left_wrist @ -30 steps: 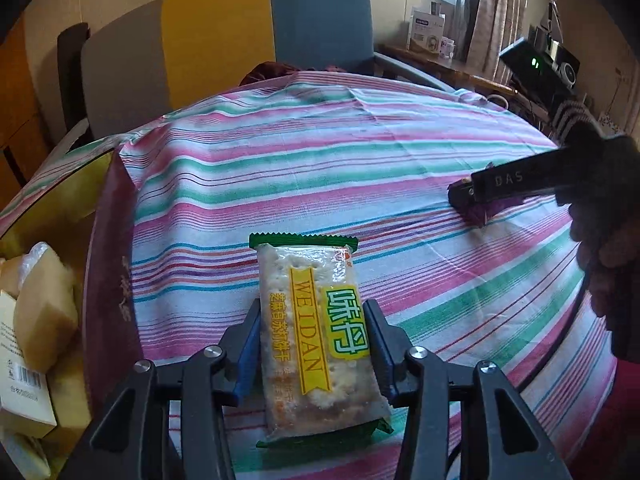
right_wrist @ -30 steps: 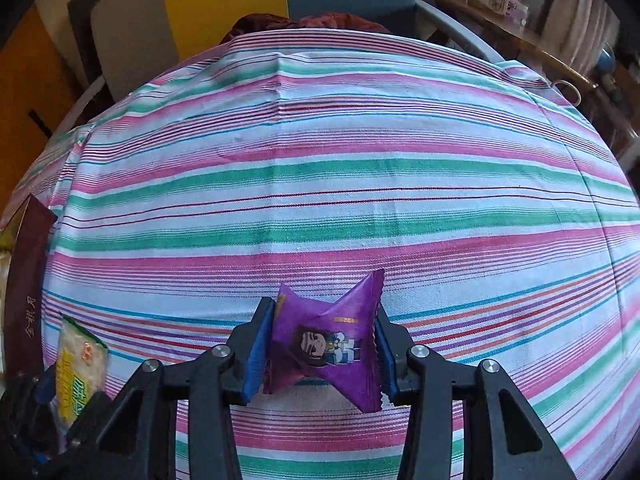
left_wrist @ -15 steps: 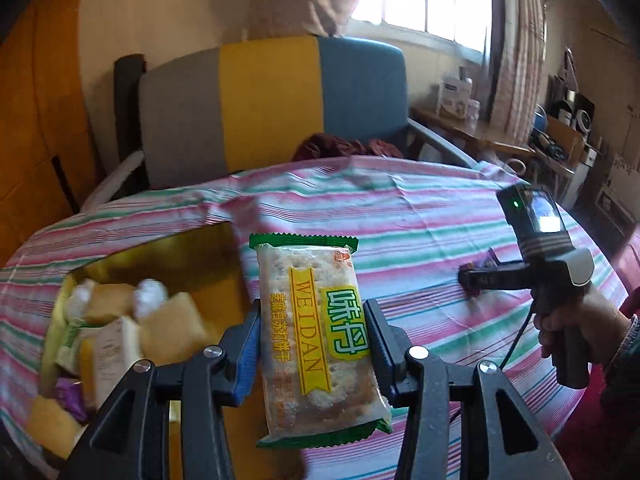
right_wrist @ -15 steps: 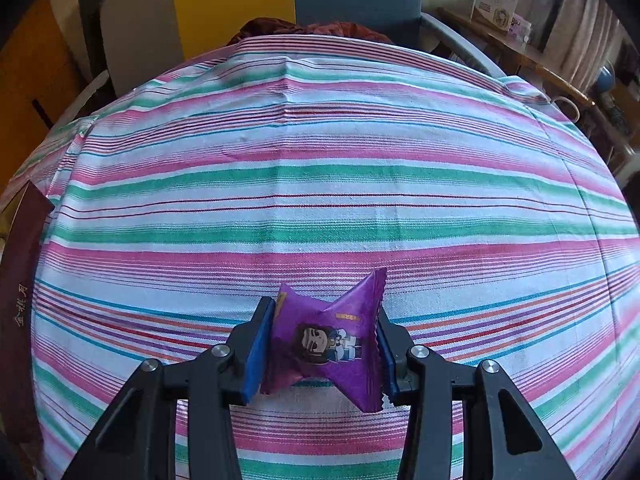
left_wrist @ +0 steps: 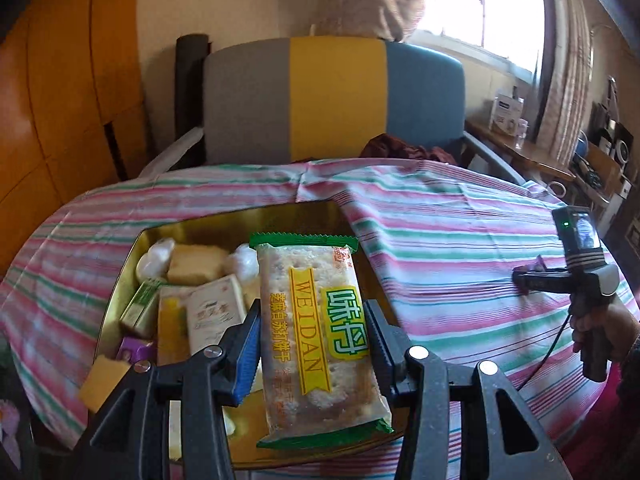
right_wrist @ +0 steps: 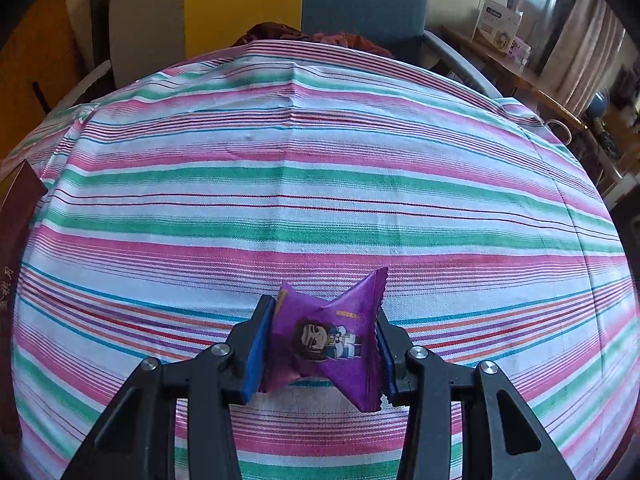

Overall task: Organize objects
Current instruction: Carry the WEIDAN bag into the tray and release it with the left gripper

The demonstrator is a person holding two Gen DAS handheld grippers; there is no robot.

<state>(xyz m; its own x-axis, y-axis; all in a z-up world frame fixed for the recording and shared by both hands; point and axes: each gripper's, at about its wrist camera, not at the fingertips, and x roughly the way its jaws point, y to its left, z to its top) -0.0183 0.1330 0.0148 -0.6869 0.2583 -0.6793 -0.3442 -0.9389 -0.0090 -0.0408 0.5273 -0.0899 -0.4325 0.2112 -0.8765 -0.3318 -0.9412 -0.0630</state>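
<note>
Over the gold tin [left_wrist: 224, 222] we now hold the WEIDAN cracker packet [left_wrist: 316, 332], carried up from the bench [left_wrist: 440, 240] in our left claw [left_wrist: 312, 344]; drop comes next. Our right claw [right_wrist: 320, 350] clamps the purple candy [right_wrist: 328, 340].

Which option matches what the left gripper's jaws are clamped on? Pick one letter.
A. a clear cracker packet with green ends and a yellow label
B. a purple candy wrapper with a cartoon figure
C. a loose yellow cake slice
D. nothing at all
A: in the left wrist view the left gripper pinches the clear cracker packet with green ends and a yellow label by its sides, above the gold tin of snacks.
</note>
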